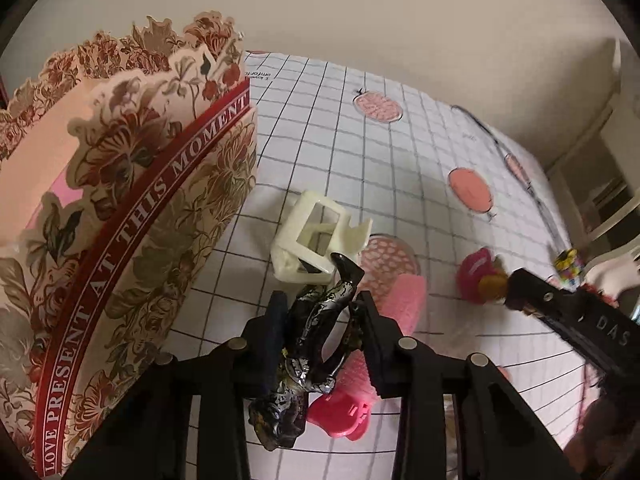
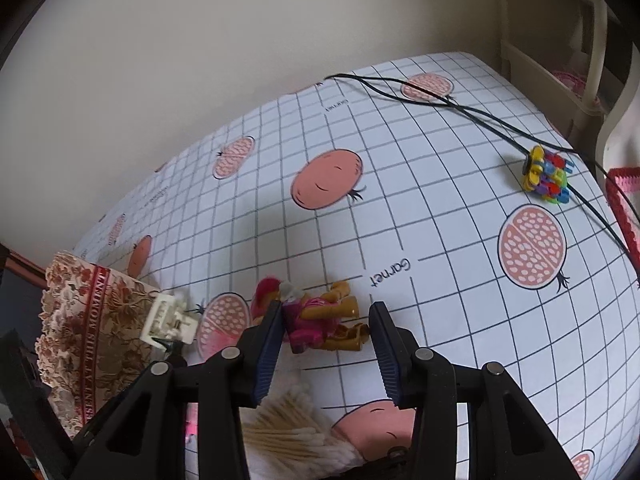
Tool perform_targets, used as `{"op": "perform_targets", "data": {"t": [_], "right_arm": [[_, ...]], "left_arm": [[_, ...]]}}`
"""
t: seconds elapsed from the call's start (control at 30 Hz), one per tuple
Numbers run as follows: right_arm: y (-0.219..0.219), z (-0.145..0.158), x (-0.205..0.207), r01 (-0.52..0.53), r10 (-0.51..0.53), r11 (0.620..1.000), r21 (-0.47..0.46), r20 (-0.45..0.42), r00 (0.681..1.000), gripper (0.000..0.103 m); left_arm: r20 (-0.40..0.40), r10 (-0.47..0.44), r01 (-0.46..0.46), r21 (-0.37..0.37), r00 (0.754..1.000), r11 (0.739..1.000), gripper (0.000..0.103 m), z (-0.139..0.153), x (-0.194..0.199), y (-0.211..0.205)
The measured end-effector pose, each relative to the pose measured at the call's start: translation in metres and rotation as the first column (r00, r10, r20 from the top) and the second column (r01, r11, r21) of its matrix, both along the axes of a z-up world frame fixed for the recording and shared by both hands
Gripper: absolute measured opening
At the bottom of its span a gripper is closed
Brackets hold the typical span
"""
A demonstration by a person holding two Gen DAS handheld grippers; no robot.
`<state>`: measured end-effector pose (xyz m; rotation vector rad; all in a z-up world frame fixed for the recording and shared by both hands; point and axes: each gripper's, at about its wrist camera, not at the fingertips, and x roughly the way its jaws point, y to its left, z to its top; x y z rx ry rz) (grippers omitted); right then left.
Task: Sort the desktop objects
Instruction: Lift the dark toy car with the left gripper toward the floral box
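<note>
My left gripper (image 1: 322,312) is shut on a black hair claw with a silver pattern (image 1: 320,320), which fills the gap between the pads. Just beyond its tip lies a white hair claw (image 1: 316,240), beside the floral box (image 1: 120,240). In the right wrist view a small doll with pink hair (image 2: 316,320) lies crosswise on the tablecloth. My right gripper (image 2: 324,312) is shut on the doll, with the torso against the left pad and the brown boots at the right pad. The left wrist view shows the doll (image 1: 480,276) at the tip of the right gripper (image 1: 514,292).
A pink comb (image 1: 404,300) and a pink clip (image 1: 340,416) lie under my left gripper. A bundle of cotton swabs (image 2: 288,432) sits below the right gripper. A colourful plastic toy (image 2: 546,174) and a black cable (image 2: 440,100) lie at the far right of the checked tablecloth (image 2: 400,200).
</note>
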<state>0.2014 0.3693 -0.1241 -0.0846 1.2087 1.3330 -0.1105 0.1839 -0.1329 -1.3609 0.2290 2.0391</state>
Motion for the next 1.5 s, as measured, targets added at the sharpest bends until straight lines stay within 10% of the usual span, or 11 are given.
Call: {"op": "perform_targets", "data": {"t": [1.5], "right_arm": [[-0.035,0.093,0.004,0.052,-0.056,0.963,0.263,0.007,0.998,0.046]], "left_arm": [[-0.001,0.038,-0.034,0.387,0.999,0.921,0.035,0.111,-0.015,-0.040]]}}
